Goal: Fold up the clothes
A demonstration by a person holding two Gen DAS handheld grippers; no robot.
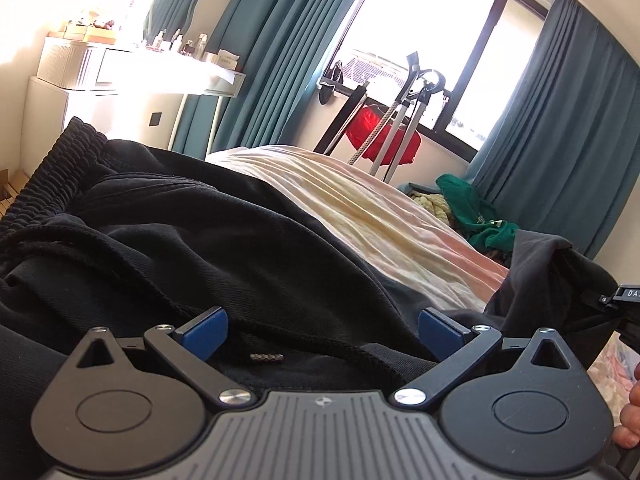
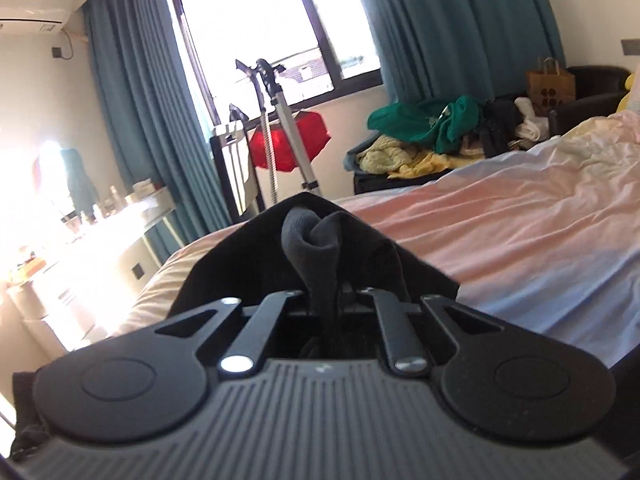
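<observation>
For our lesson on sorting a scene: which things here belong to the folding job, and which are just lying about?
Belongs to the job:
black trousers, spread on the bed
left tongs, open over them
right tongs, shut on the black fabric

Just lying about:
green garment on the far clothes heap
red cloth
paper bag
bottles

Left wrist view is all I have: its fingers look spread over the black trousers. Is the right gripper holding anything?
Observer: Yes, the right gripper is shut on a bunched fold of the black trousers.
Operator: Is that fold lifted?
Observer: It stands up above the fingers, over the pink bedsheet.
Operator: Anything beyond the bed on that side?
Observer: A brown paper bag behind a heap of clothes.
</observation>
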